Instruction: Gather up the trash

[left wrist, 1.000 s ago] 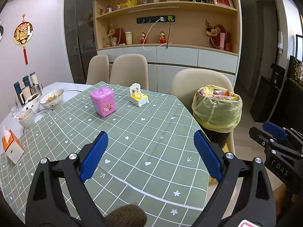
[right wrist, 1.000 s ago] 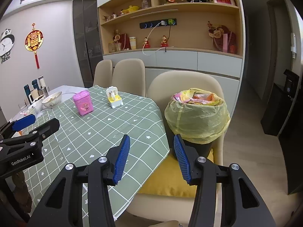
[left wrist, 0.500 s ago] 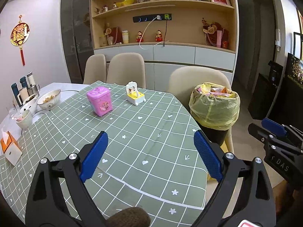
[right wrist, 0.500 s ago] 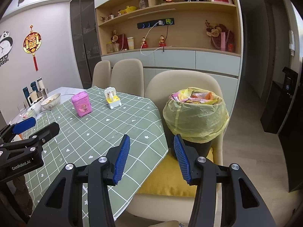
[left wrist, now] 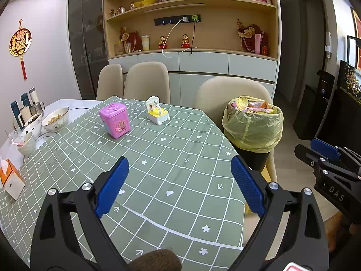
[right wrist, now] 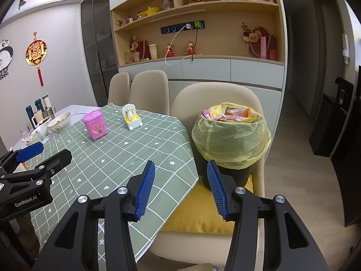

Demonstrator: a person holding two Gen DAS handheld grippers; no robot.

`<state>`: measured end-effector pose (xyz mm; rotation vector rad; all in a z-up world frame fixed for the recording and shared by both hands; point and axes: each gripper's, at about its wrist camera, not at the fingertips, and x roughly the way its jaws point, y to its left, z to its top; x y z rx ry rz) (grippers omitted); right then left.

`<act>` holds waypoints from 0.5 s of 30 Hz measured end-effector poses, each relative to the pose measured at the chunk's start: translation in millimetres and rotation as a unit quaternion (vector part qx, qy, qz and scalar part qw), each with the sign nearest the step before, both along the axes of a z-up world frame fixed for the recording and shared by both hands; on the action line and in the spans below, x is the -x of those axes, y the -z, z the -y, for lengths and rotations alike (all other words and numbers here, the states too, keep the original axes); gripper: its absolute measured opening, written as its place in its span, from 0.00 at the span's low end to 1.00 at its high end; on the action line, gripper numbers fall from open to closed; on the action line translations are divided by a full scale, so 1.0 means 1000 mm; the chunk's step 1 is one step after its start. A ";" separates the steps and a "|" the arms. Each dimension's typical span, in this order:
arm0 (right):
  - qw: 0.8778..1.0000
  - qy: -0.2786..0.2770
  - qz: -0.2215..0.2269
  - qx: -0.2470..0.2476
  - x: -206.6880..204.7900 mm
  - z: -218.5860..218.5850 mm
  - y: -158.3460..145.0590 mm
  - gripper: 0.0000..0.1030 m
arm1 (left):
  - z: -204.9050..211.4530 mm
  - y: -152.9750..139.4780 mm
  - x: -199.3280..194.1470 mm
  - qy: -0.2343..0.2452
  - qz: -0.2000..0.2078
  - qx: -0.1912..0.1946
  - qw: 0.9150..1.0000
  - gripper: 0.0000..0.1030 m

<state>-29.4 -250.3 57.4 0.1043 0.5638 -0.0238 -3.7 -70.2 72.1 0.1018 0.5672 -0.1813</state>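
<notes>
Both cameras have drifted back a little and tipped up over the last second, so the room sits slightly further off in my views while the things on the bench [left wrist: 180, 180] have kept their places. Working down from the biggest: the bench under its green checked cloth fills my left view, with a beige chair [right wrist: 216, 94] pulled close at its right edge. On that chair's yellow cushion stands the black bin [right wrist: 232, 140], lined with a yellow bag and heaped to the rim with coloured wrappers, so the trash I can see already lies in the bin. My left gripper [left wrist: 179, 187] hangs over the cloth with its fingers spread wide and nothing between them; my right gripper [right wrist: 180, 189] points at the bin's base, fingers apart more narrowly, also holding nothing. Further back on the cloth stand a pink toy bin [left wrist: 115, 120] and a small white-and-yellow toy [left wrist: 157, 113], well apart from both grippers. I see no loose litter on the cloth, so I judge this fits either a sweep of the bench ended, or a full bag waiting to be gathered and lifted out; I cannot settle which. If the bag is next, its thin rim would need a careful pinch from both sides.
</notes>
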 end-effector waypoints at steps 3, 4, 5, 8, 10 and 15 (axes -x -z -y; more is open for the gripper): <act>1.000 0.001 0.000 0.000 0.000 0.000 0.000 0.45 | 0.000 0.001 0.000 0.000 -0.001 0.000 1.000 0.85; 1.000 0.000 -0.001 0.000 0.000 0.000 0.000 0.45 | 0.000 0.001 0.000 0.000 -0.001 0.000 1.000 0.85; 1.000 0.001 -0.001 0.000 0.000 0.000 0.000 0.45 | 0.000 0.001 0.000 0.000 -0.001 0.000 1.000 0.85; 1.000 0.001 -0.001 -0.001 0.000 -0.001 0.001 0.45 | 0.000 0.001 0.000 0.000 -0.002 0.000 1.000 0.85; 1.000 0.001 -0.001 0.000 0.000 0.000 0.001 0.45 | 0.000 0.002 0.000 0.000 -0.003 0.001 1.000 0.85; 1.000 0.002 -0.002 -0.003 -0.001 0.000 0.004 0.45 | 0.000 0.003 0.000 0.001 -0.001 0.000 1.000 0.85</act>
